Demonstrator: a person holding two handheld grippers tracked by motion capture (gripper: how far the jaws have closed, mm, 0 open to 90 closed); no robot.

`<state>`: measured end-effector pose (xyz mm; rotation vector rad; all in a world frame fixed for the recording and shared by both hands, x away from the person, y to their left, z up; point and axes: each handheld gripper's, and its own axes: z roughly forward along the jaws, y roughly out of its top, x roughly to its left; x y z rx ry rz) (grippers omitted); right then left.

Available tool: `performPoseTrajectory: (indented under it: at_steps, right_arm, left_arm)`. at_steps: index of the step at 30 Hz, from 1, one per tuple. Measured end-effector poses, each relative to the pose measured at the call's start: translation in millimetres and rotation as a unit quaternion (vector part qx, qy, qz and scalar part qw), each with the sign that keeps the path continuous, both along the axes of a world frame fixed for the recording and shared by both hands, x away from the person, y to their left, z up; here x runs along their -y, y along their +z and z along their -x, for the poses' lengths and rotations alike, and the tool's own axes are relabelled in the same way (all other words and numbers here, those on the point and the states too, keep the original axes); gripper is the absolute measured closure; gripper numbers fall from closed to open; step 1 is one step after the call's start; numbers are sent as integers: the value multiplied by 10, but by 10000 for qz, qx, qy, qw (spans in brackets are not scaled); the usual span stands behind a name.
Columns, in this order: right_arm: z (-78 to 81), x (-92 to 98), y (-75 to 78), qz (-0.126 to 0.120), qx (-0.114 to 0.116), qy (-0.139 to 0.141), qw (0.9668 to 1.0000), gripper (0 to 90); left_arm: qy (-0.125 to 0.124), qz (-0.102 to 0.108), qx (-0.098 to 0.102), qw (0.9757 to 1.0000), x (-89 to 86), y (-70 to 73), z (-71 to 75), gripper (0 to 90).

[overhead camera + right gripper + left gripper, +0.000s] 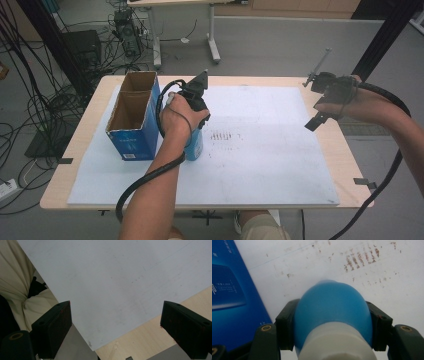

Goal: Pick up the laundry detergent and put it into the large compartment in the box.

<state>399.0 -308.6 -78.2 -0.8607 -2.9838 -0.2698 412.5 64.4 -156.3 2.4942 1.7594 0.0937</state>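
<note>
I find the left gripper point(332, 322) clamped on a blue bottle point(333, 307) with a white cap end toward the camera, one black jaw pressed on each flank of the blue body, and the bottle's long axis runs straight out between the jaws, pointing down at the white board point(317, 267). From the high view the same bottle point(194, 146) hangs upright under my left hand point(176, 120), its base at or just above the board; I cannot tell which. I take the open blue cardboard box point(132, 120) as my landmark: the bottle stands just beside the box's right wall, apart from it, and at the box's near end. The box is divided into two open-topped compartments, one behind the other, and the near compartment lies closest to the bottle. I judge that the coming move turns on this: the box mouth lies to the left of the bottle and above its base, so the bottle must rise before it crosses that wall. The right gripper point(115, 327) stands wide and holds nothing; it hovers far to the right of the box point(330, 97), at the board's right edge, so the left hand is much the nearer
</note>
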Motion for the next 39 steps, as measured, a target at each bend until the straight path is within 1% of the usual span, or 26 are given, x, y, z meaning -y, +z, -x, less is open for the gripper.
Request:
performPoseTrajectory:
  at_steps: [19, 29, 33, 36, 39]
  right_arm:
    - [8, -4, -4, -7, 8, 19, 10000, 101]
    - [-1, -16, -14, -17, 12, 22, 10000, 101]
    - [-8, -27, -32, -16, -11, 22, 10000, 101]
    - [-12, -16, -40, -25, -13, 36, 10000, 101]
    - [-4, -7, -34, -33, -2, 12, 10000, 101]
  left_arm:
    - [3, 8, 24, 10000, -3, 1, 19, 379]
    - [18, 41, 27, 10000, -27, 3, 14, 379]
    - [59, 73, 26, 10000, -52, 4, 13, 379]
    - [42, 72, -16, 10000, -57, 15, 13, 379]
    - [11, 79, -50, 10000, -56, 68, 16, 380]
